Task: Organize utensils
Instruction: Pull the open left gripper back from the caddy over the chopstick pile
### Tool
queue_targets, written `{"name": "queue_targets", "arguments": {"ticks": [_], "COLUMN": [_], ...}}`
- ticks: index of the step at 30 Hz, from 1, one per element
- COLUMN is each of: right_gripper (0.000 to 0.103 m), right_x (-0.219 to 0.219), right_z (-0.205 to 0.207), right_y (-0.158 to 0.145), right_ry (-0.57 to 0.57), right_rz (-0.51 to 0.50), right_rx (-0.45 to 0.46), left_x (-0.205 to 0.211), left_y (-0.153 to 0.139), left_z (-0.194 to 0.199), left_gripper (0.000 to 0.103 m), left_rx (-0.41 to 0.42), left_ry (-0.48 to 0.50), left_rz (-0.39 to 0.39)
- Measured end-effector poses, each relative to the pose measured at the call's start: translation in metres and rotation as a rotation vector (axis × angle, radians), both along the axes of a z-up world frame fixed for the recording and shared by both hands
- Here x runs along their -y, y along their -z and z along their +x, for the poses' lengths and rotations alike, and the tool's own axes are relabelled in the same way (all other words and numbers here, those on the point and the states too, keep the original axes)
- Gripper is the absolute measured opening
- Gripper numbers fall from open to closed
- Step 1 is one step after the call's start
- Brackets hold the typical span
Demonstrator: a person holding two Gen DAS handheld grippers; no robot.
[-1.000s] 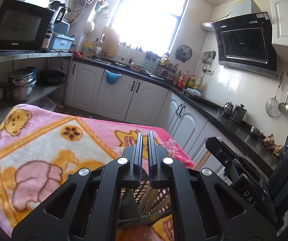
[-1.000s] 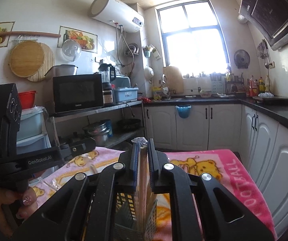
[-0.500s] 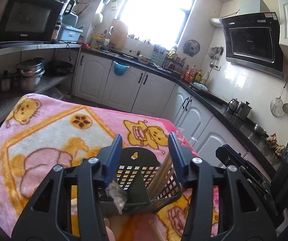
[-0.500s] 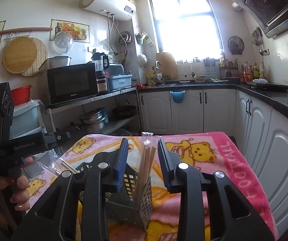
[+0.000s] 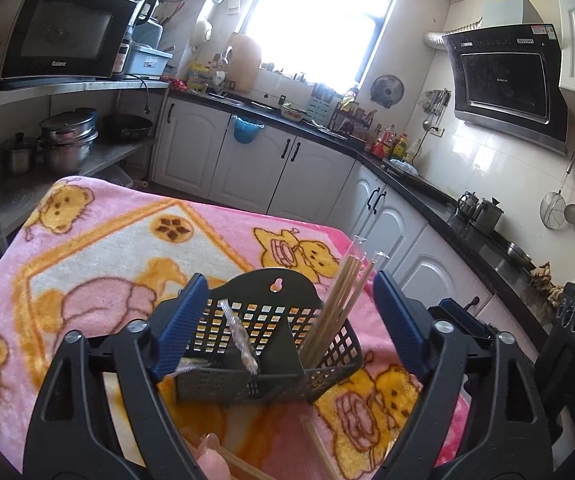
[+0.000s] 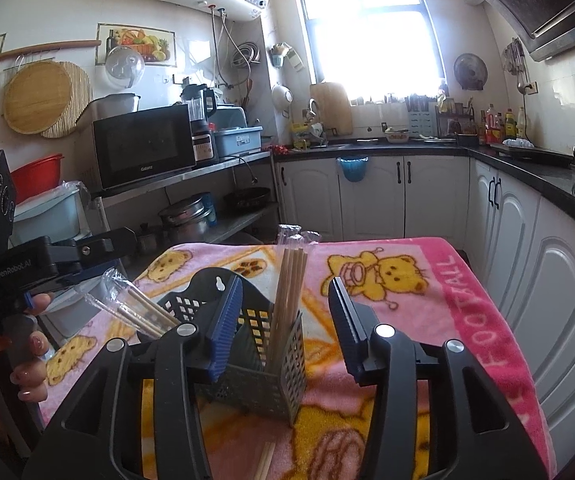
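Now both claws have just been opening: left claw and right claw stand apart, chopsticks released upright into the basket between them.

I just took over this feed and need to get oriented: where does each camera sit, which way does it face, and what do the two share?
Left wrist: on the left gripper, looking over the utensil basket toward the window and range hood; its own open fingers show.
Right wrist: on the right gripper, facing the window and microwave; open fingers, the left hand and its gripper show.
Shared: basket, chopsticks, pink blanket.
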State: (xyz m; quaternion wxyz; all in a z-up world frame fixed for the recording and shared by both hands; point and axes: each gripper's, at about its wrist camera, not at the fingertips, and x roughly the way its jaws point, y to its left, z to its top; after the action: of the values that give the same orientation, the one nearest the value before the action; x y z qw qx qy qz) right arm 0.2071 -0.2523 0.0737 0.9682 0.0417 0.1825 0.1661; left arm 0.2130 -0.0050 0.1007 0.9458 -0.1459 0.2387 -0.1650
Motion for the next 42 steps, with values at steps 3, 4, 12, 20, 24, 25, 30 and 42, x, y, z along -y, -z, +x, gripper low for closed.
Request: {"name": "queue_targets", "arguments": {"ticks": [3, 4, 12, 20, 24, 25, 30, 42], "right_gripper": [0.048, 0.048, 0.051, 0.053, 0.053, 0.053, 0.053, 0.055], "right_x": [0.002, 0.002, 0.003, 0.002, 0.002, 0.001, -0.002, -0.01], "right_z": [-0.003, -0.006, -0.019, -0.031, -0.037, -0.037, -0.041, -0.051], "right_y": [0.002, 0.002, 0.003, 0.005, 0.007, 0.008, 0.011, 0.025], "right_ry": [-0.001, -0.003, -0.01, -0.023, -0.026, -0.028, -0.036, -0.064], "right_rz": [0.002, 0.001, -0.011, -0.018, -0.023, -0.024, -0.037, -0.057], "right_rx": [-0.016, -0.019, -0.033, -0.043, -0.049, -0.052, -0.065, -0.104], "left_x": [0.0, -0.001, -0.009, -0.016, -0.02, -0.021, -0.024, -0.03], "left_y": [0.0, 0.0, -0.001, 0.003, 0.005, 0.006, 0.014, 0.038], "left_z": [-0.008, -0.01, -0.033, -0.049, -0.055, -0.056, -0.063, -0.072], "left_gripper": [0.086, 0.089, 0.092, 0.092, 0.092, 0.092, 0.092, 0.092], "left_rx": [0.008, 0.009, 0.021, 0.013, 0.007, 0.006, -0.013, -0.068], "left_ry": [0.003, 0.003, 0.003, -0.01, -0.022, -0.022, -0.03, -0.041], "left_rz": [0.01, 0.011, 0.0, -0.008, -0.011, -0.012, -0.005, 0.013]}}
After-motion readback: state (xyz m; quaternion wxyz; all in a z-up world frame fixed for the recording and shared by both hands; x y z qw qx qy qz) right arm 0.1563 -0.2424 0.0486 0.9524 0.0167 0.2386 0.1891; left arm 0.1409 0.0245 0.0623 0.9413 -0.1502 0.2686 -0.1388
